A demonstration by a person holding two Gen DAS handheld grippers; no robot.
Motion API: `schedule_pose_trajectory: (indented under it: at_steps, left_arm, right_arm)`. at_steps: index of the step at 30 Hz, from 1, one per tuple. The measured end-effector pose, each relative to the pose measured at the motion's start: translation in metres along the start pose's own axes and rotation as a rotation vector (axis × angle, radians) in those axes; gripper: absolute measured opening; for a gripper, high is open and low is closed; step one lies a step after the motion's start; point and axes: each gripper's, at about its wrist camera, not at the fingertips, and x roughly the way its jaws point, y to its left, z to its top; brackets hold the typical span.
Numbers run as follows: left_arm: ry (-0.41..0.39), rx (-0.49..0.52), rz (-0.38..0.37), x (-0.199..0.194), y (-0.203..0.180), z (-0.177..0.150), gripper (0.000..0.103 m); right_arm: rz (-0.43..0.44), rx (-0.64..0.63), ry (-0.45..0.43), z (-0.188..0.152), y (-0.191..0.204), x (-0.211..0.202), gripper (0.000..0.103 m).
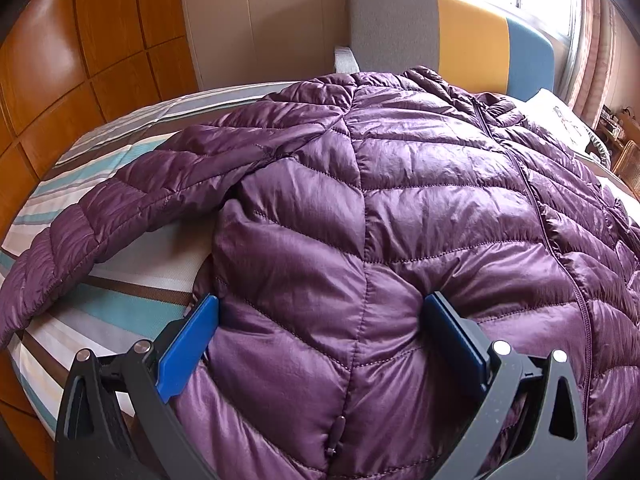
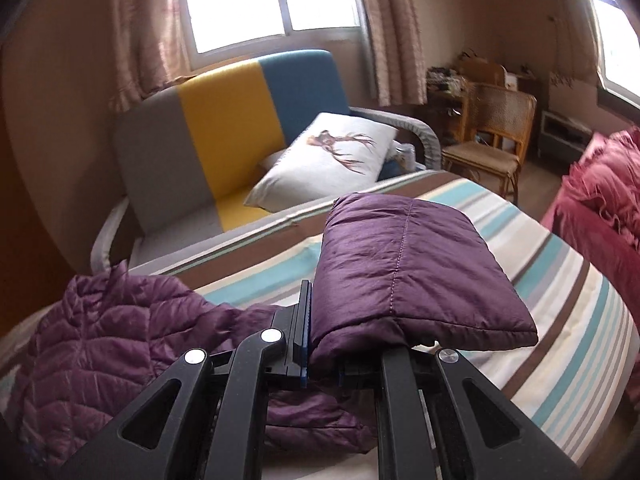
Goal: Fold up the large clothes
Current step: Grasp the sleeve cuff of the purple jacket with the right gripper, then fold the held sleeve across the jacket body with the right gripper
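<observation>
A purple quilted puffer jacket lies spread on a striped bedspread, zipper up, one sleeve stretched to the left. My left gripper is open, its blue pads pressed on either side of the jacket's lower hem. My right gripper is shut on the other sleeve's cuff end, which sticks up and forward above the bed. The jacket's body lies to its left.
A grey, yellow and blue sofa with a white pillow stands beyond the bed. Wooden wardrobe panels are on the left. A rattan chair and red bedding are on the right.
</observation>
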Motion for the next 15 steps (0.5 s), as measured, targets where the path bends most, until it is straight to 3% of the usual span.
schedule_pose_trajectory:
  at_steps: [6, 15]
  left_arm:
    - [-0.005, -0.007, -0.005, 0.0, 0.0, 0.0, 0.101]
    - [-0.008, -0.011, -0.008, 0.0, 0.001, -0.001, 0.101]
  right_arm:
    - [0.093, -0.239, -0.032, -0.022, 0.086, -0.002, 0.01]
    - [0.215, -0.692, -0.09, -0.09, 0.2, -0.008, 0.01]
